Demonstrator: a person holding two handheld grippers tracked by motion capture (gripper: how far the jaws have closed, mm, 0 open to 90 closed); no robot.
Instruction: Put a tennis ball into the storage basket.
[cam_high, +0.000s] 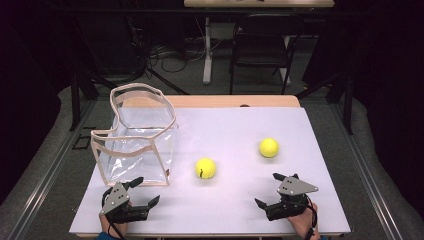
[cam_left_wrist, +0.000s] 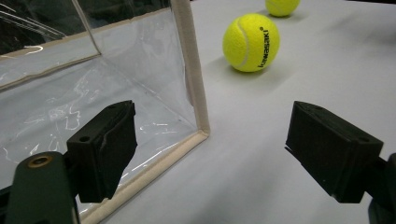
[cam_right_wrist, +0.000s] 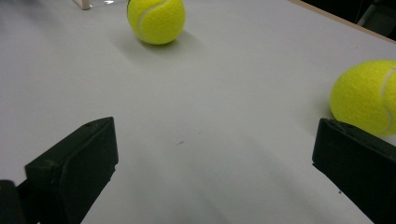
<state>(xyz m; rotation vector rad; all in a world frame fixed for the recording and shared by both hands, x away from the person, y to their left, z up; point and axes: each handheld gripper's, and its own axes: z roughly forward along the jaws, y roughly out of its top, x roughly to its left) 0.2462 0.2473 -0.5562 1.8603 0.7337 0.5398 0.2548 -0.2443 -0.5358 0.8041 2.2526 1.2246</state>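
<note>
Tennis ball (cam_high: 269, 147) near, beyond right claw (cam_high: 273, 192); jaws wide, empty.

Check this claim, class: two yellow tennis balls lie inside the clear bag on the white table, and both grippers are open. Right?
Not quite. The two tennis balls lie on the white table outside the clear bag, to its right, as the high view shows. Left gripper and right gripper are indeed open.
</note>
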